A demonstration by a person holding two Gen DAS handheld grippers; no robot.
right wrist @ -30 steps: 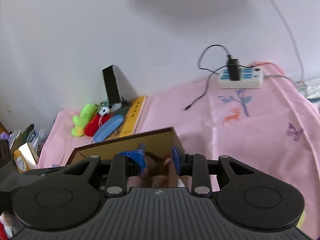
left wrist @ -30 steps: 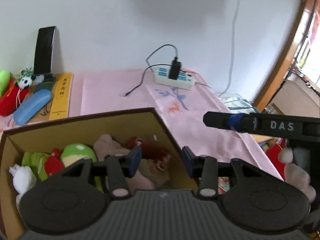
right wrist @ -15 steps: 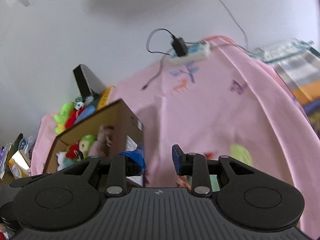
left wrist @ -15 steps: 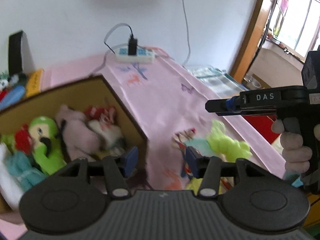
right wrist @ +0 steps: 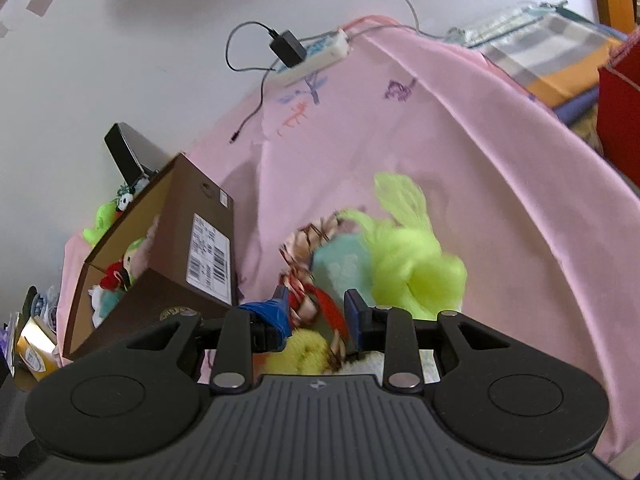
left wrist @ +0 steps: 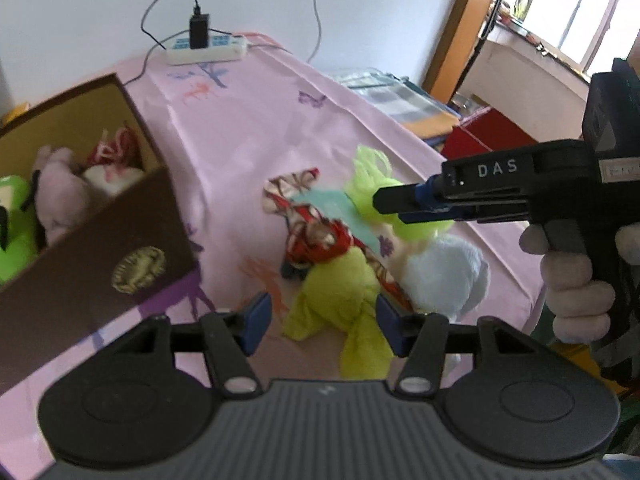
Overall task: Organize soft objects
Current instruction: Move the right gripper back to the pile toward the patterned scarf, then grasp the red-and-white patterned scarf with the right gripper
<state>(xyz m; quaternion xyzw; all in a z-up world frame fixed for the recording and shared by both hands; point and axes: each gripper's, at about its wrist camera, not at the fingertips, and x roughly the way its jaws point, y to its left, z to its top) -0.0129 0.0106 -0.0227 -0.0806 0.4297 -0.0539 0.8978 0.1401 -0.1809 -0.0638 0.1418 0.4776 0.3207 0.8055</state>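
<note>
Pink tablecloth [left wrist: 248,128], right edge — toy pile beside box [left wrist: 132,240]. Left gripper [left wrist: 318,322] nearest; jaws opening astride yellow-green plush [left wrist: 340,284], untouched. Right gripper [right wrist: 316,312]: narrow gap, nothing gripped.

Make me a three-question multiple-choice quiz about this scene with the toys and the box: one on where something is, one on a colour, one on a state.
1. Where is the power strip?
A. inside the box
B. on the pink cloth by the wall
C. on the floor

2. What colour is the plush between the left gripper jaws?
A. yellow-green
B. black
C. orange

3. The brown box is:
A. sealed shut
B. open, toys inside
C. lying upside down

Answers:
1 B, it sits at the cloth's far edge, charger plugged in.
2 A, yellow-green plush lies between the opening jaws.
3 B, plush toys show inside.
</note>
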